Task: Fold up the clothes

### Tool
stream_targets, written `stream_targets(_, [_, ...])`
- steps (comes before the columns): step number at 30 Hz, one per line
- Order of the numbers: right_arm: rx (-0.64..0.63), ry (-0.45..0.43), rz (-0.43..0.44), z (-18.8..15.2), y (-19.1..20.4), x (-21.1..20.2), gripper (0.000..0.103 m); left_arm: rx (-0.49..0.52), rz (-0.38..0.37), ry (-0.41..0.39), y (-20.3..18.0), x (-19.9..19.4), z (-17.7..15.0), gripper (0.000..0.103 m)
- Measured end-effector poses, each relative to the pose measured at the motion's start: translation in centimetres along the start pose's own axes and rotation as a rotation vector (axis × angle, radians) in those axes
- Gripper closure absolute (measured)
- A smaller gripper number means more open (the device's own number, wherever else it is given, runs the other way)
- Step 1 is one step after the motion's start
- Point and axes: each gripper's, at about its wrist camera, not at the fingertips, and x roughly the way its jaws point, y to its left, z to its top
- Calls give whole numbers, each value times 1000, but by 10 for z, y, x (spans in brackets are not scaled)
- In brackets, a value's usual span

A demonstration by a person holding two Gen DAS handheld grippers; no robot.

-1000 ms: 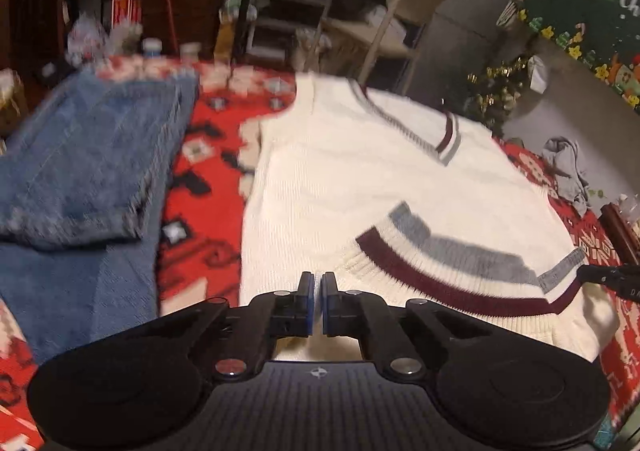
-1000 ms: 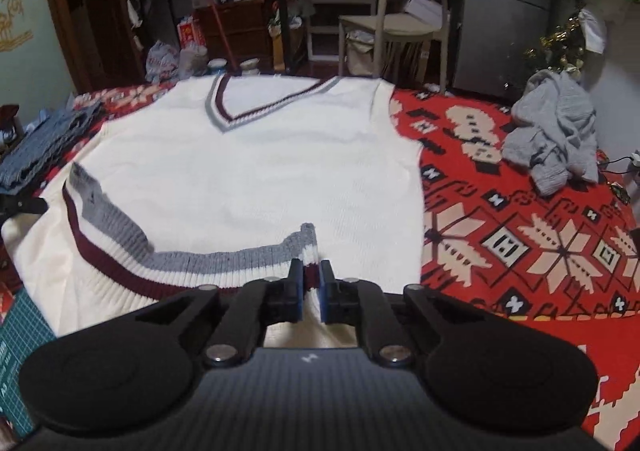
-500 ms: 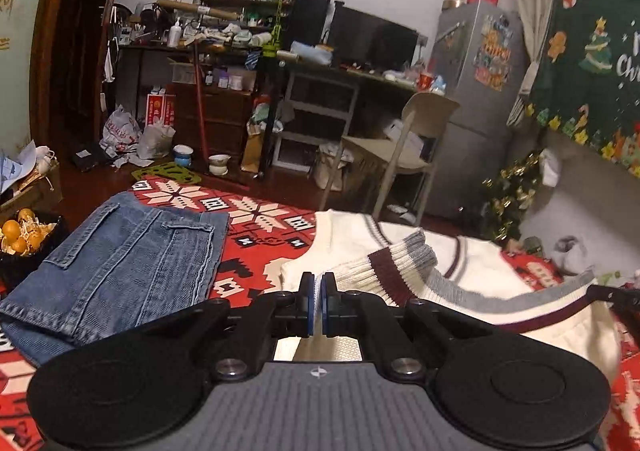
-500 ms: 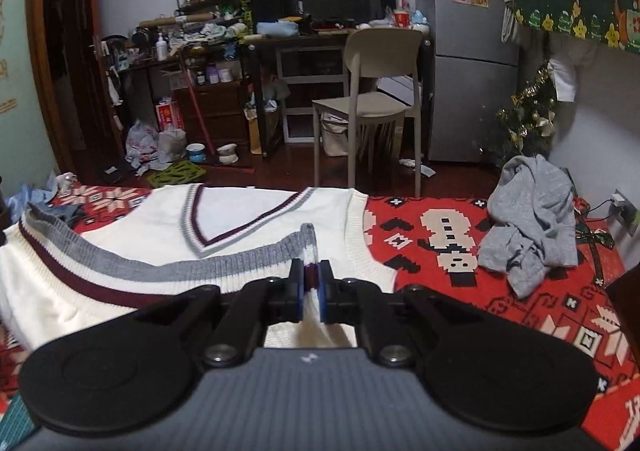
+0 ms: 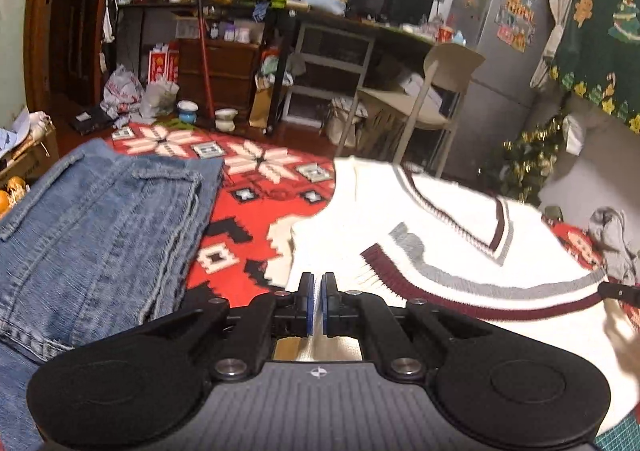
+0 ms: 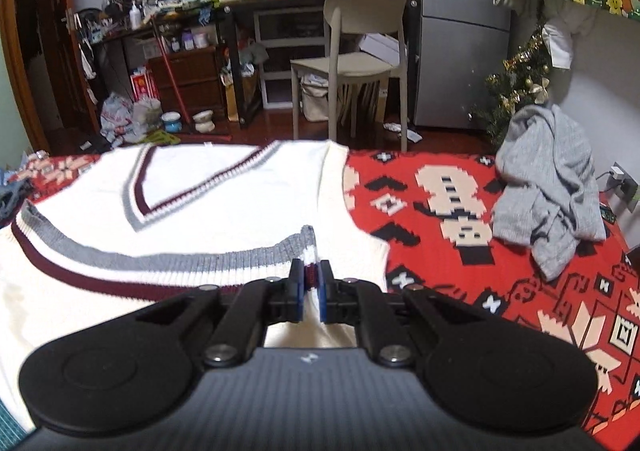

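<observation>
— Two grippers to check. What about the left wrist view?
— The left gripper (image 5: 318,301) has its blue pads nearly together, pinching cream knit at the hem of the sweater vest (image 5: 440,251). That striped hem (image 5: 500,291), maroon and grey, is folded up over the vest's body, just below the V-neck (image 5: 496,227). The vest lies on the red patterned blanket (image 5: 248,211), with blue jeans (image 5: 100,235) spread flat beside it, apart from it.
— And the right wrist view?
— The right gripper (image 6: 310,285) is clamped on the hem's other corner; maroon and white ribbing shows between its pads. The hem band (image 6: 160,259) runs away to the left across the white front, under the V-neck (image 6: 140,211). A crumpled grey garment (image 6: 548,203) sits well apart on the blanket (image 6: 440,211).
</observation>
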Motion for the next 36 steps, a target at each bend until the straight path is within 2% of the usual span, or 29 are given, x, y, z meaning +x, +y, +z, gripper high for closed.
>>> stream_targets(1, [-3, 6, -12, -2, -1, 2, 92, 9, 18, 22, -1, 1, -2, 91])
stream_targets(3, [15, -9, -18, -4, -7, -3, 71, 20, 47, 41, 0, -1, -4, 88])
stream_targets(4, [31, -21, -18, -4, -11, -7, 70, 13, 53, 37, 3, -7, -4, 87])
stream_targets(8, [132, -15, 9, -3, -32, -38, 63, -60, 56, 27, 19, -31, -4, 64])
stream_targets(12, [279, 26, 37, -9, -55, -70, 61, -185, 8, 46, 41, -54, -5, 58])
stream_targets(17, [396, 115, 41, -29, -66, -97, 61, -320, -30, 103, 57, -75, -12, 58])
stream_targets(20, [495, 167, 55, -45, -73, -103, 61, -418, -50, 183, 65, -78, -24, 58])
stream_targets(23, [604, 195, 87, -58, -80, -102, 61, -460, -61, 240, 66, -75, -29, 58])
stream_targets(27, [686, 246, 93, -71, -83, -90, 60, -437, -69, 258, 58, -69, -30, 55])
stream_targets(32, [717, 263, 104, -78, -81, -79, 59, -503, -100, 243, 64, -63, -34, 52])
stream_targets(34, [723, 263, 110, -79, -81, -75, 64, -514, -105, 240, 65, -62, -34, 55])
stream_targets(35, [716, 268, 100, -79, -81, -74, 80, -513, -107, 239, 65, -62, -34, 64])
stream_targets(36, [708, 274, 89, -79, -80, -73, 91, -512, -113, 245, 65, -61, -34, 75])
